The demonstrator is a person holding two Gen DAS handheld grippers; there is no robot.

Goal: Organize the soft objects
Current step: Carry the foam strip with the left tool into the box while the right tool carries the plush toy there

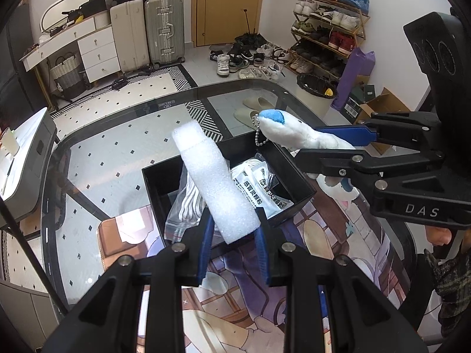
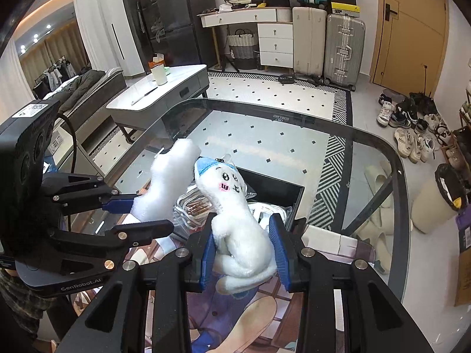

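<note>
While you hold both soft things above the black bin point(image 1: 294, 176) on the glass counter point(image 1: 117, 147), treat each as light and squashy. On the left, your left gripper point(image 1: 232, 238) has its jaws clamped on the near end of the white foam roll point(image 1: 212, 179); its long axis runs up and away from you, leaning left, with the free end over the far-left corner of the bin. Foam like this probably dents under the pads and springs back, so a grip near the end lets the rest sway; holding nearer the middle would steady it. Further right, your right gripper point(image 2: 244, 250) has its jaws closed on the lower body of the white plush toy point(image 2: 235, 220), squeezing its flanks. The plush stands roughly upright along the gripper's line, its blue-capped head point(image 2: 212, 166) pointing away from you toward the bin, face up, a bead chain point(image 1: 259, 135) dangling from the head. It looks limp and fuzzy, unlikely to slip but likely to flop. Bagged items point(image 1: 259, 185) already lie in the bin.
</note>
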